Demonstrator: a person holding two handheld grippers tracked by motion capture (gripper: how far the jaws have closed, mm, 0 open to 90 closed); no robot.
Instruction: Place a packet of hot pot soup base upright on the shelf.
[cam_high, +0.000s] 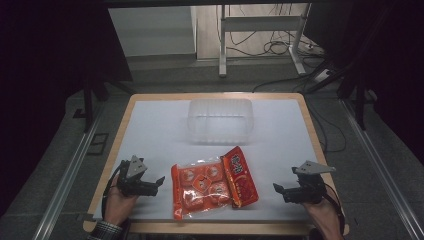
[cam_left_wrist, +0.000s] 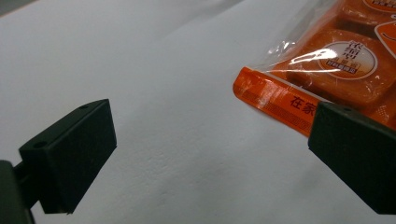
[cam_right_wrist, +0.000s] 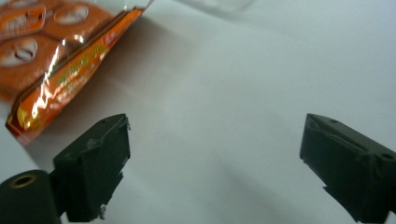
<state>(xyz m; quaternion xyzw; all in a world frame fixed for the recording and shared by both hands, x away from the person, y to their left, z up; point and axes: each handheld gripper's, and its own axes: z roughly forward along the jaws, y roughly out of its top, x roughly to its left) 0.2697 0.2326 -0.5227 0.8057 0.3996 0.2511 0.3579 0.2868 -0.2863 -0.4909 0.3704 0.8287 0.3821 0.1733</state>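
White table top (cam_high: 150, 125) carries an orange snack bag (cam_high: 214, 182) near its front edge, between my grippers. My left gripper (cam_high: 156, 181) and right gripper (cam_high: 278, 188) both gape wide, holding nothing, each just beside the bag.

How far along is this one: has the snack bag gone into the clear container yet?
Not started. The orange snack bag lies flat on the white table, short of the clear container. The left gripper and right gripper flank it, both open, holding nothing. Gripping and moving it remain.
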